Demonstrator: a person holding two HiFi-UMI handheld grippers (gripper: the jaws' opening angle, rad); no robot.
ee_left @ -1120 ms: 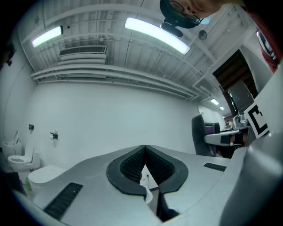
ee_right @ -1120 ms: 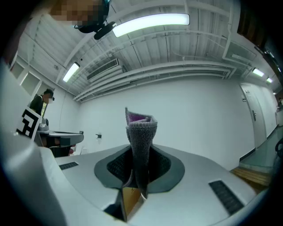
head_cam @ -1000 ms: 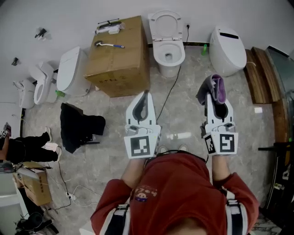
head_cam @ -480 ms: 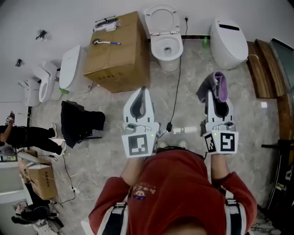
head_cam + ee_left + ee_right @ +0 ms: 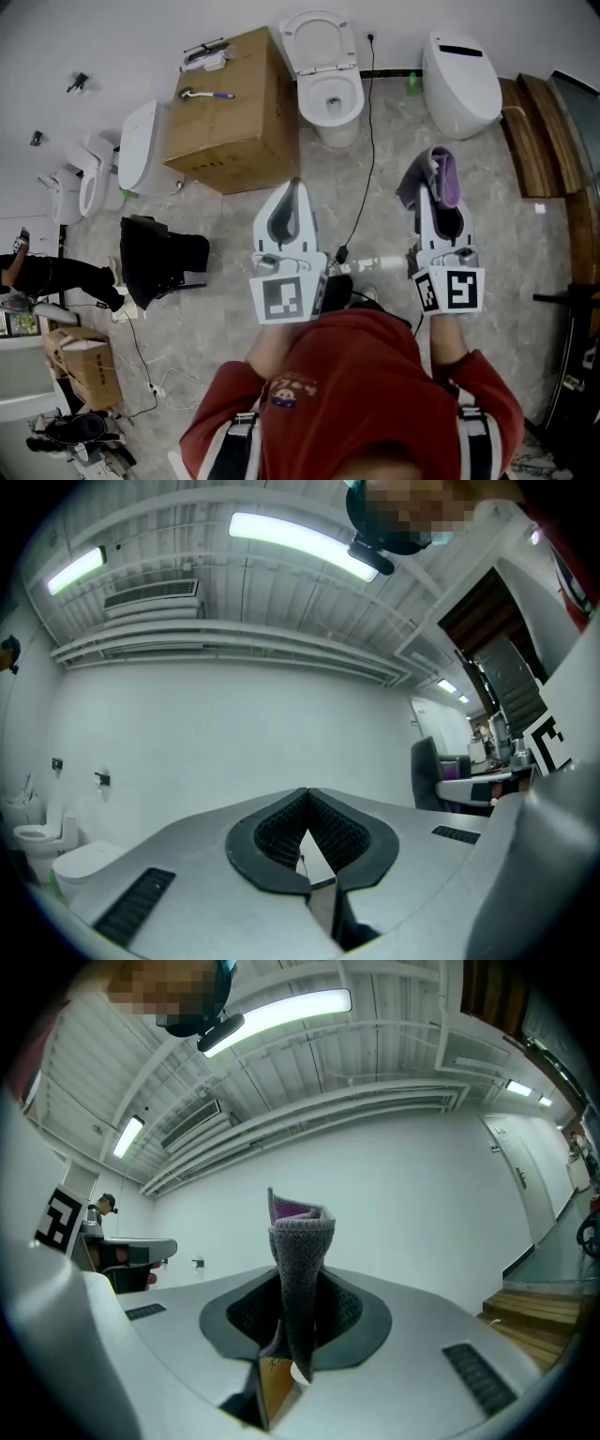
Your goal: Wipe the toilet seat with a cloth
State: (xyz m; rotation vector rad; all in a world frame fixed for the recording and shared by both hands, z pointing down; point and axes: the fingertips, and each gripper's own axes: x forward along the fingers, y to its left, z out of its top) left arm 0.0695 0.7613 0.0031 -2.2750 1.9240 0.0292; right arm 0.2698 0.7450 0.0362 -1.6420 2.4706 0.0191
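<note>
A white toilet [image 5: 330,94] with its lid up and seat [image 5: 329,97] exposed stands against the far wall in the head view, between a cardboard box and a closed toilet. My right gripper [image 5: 432,187] is shut on a folded grey and purple cloth [image 5: 434,177] that sticks out beyond its tips; the cloth [image 5: 298,1269] stands upright between the jaws in the right gripper view. My left gripper [image 5: 296,186] is shut with nothing in it, its pads [image 5: 281,832] meeting at the tip. Both grippers hang well short of the toilet, pointing toward it.
A big cardboard box [image 5: 234,112] with a brush on top sits left of the toilet. A closed white toilet [image 5: 459,82] stands to the right, another [image 5: 141,145] to the left. A black cable [image 5: 361,178] runs across the floor. A dark bag [image 5: 159,261] lies left.
The toilet and box have slid up and a little left in the head view as the person stepped forward. Both grippers keep their pose; the cloth stays gripped.
</note>
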